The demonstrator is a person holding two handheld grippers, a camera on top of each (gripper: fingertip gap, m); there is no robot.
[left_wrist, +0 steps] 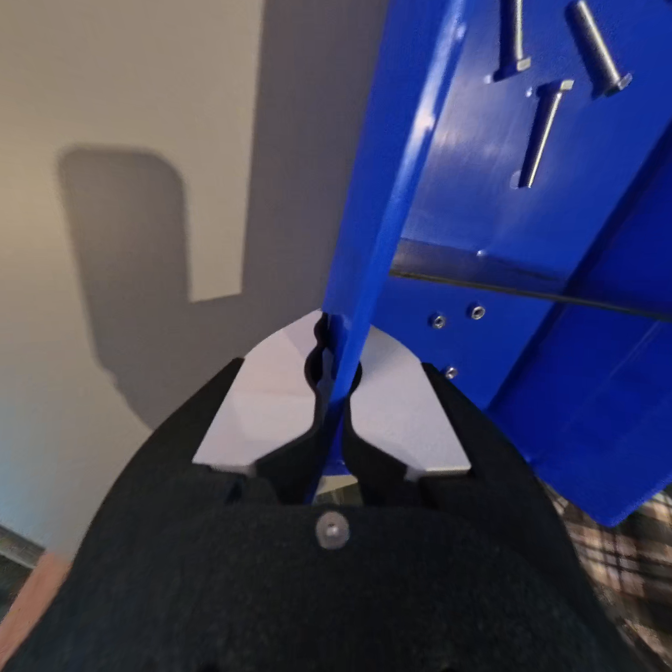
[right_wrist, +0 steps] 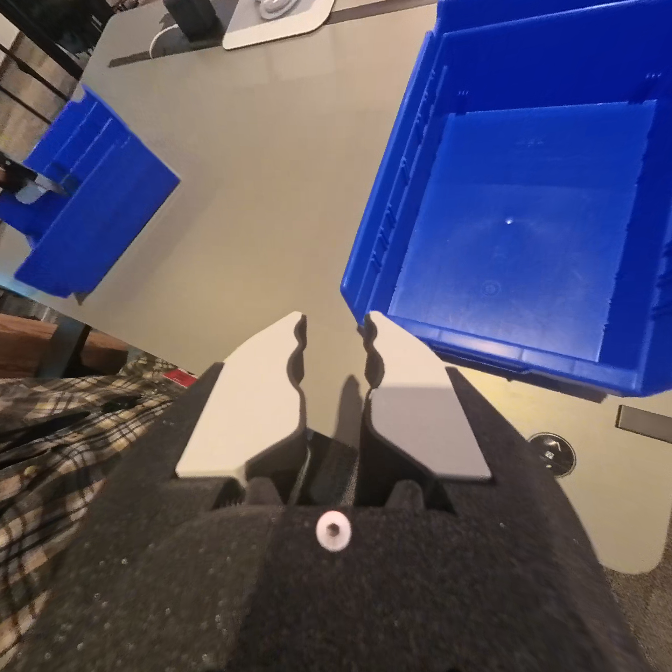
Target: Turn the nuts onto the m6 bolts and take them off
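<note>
The left gripper (left_wrist: 338,363) was clamped on the blue bin wall (left_wrist: 367,291); bolts (left_wrist: 542,134) lay upper right inside. The right gripper (right_wrist: 332,349) stood apart, empty, beside the empty bin (right_wrist: 371,218). Recommendation: steady the bin firmly before picking.

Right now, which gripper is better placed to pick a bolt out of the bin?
Right. The right gripper is open with nothing in it, while the left gripper is clamped on the wall of the blue bin that holds the bolts.

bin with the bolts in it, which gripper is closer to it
Left. The left gripper is clamped on the side wall of the bin with the bolts. The right gripper is open over the table, beside an empty bin.
</note>
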